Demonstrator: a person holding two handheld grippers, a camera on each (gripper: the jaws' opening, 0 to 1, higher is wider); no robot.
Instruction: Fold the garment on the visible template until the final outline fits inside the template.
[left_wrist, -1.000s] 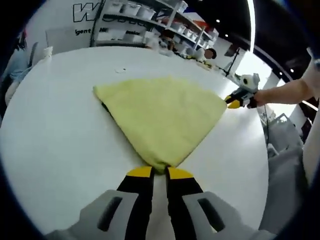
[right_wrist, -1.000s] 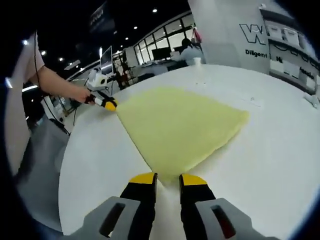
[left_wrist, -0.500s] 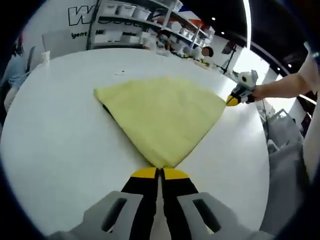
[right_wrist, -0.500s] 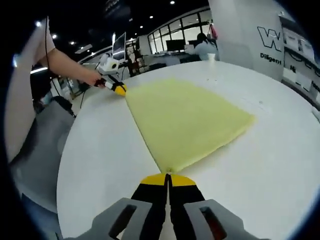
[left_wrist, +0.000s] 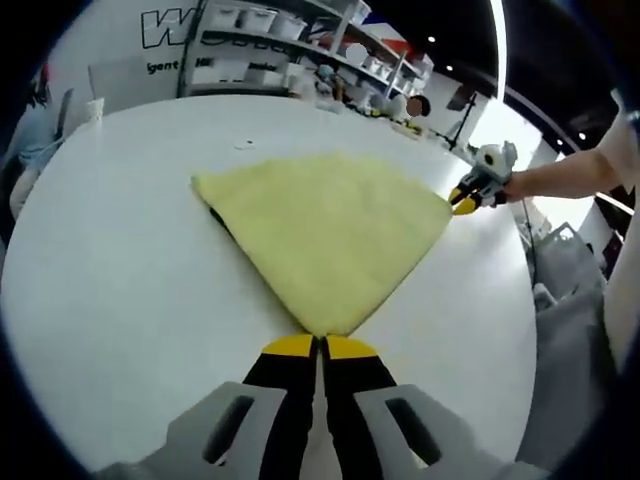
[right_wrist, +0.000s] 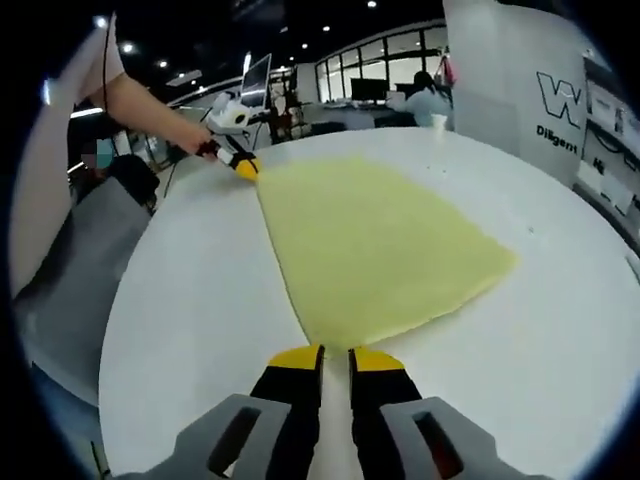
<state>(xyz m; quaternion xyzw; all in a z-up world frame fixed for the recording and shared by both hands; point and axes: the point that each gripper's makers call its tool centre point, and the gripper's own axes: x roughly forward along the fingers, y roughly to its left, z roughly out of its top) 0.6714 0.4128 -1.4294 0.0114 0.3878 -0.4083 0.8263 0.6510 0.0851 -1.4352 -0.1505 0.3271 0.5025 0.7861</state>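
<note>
A yellow cloth (left_wrist: 325, 225), folded into a fan-like wedge, lies flat on the round white table (left_wrist: 110, 260). My left gripper (left_wrist: 320, 345) is shut, with the cloth's near pointed corner at its tips. In the right gripper view the same gripper (right_wrist: 245, 166) sits at the cloth's (right_wrist: 375, 245) far corner, held by a hand. My right gripper (right_wrist: 335, 357) stands at the other pointed corner with a narrow gap between its jaws; white table shows in the gap. It appears in the left gripper view (left_wrist: 464, 203) at the far right corner. A dark edge (left_wrist: 213, 216) peeks from under the cloth.
The table's edge (right_wrist: 125, 300) curves close to the person's grey trousers (right_wrist: 65, 270). A paper cup (left_wrist: 95, 108) stands near the far rim and a small scrap (left_wrist: 240, 143) lies beyond the cloth. Shelving (left_wrist: 290, 50) stands behind the table.
A second ago both grippers were open at the corners, then both shut. The left stays shut now; the right jaws have parted a little. The cloth has not moved.
</note>
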